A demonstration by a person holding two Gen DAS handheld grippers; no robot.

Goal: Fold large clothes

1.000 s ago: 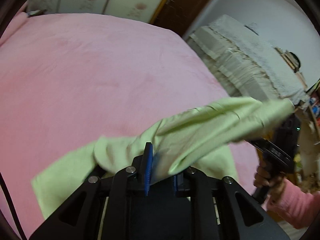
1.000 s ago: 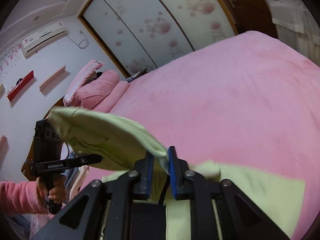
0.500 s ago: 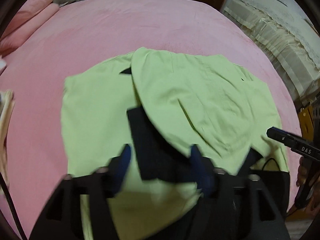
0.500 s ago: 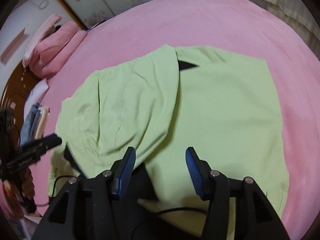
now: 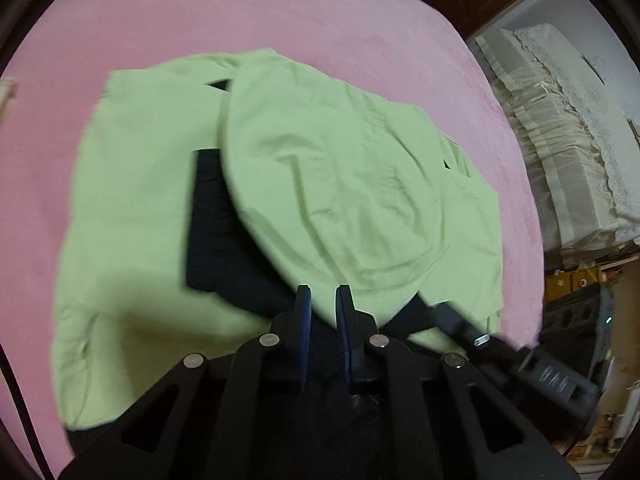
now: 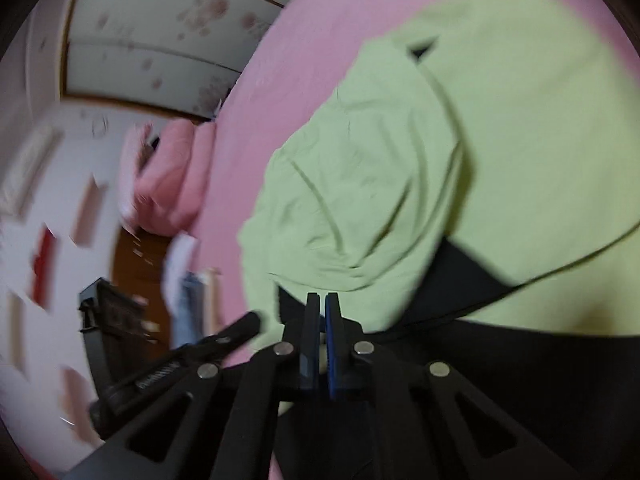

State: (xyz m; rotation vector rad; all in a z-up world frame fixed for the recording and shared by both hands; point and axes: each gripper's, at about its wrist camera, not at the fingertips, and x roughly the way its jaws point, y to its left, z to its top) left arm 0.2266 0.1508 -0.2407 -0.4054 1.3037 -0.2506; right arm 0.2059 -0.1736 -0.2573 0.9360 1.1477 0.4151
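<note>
A light green garment (image 5: 328,184) with black panels lies spread on the pink bed (image 5: 280,12), one part folded over the rest. It also shows in the right wrist view (image 6: 460,168). My left gripper (image 5: 323,300) hovers over the garment's near edge, jaws nearly closed with a narrow gap, holding nothing. My right gripper (image 6: 321,304) is shut and empty near the folded flap's lower edge. The right gripper's body shows at the lower right of the left wrist view (image 5: 532,364); the left one shows in the right wrist view (image 6: 176,364).
A cream lace-covered sofa (image 5: 568,128) stands right of the bed. Pink pillows (image 6: 168,176) lie at the bed's head. A floral wardrobe (image 6: 168,32) stands behind. A black cable (image 6: 560,268) crosses the garment.
A second ago both grippers held the garment up. They let it drop folded on the bed and opened. Now both have closed again, empty, and the views have swung.
</note>
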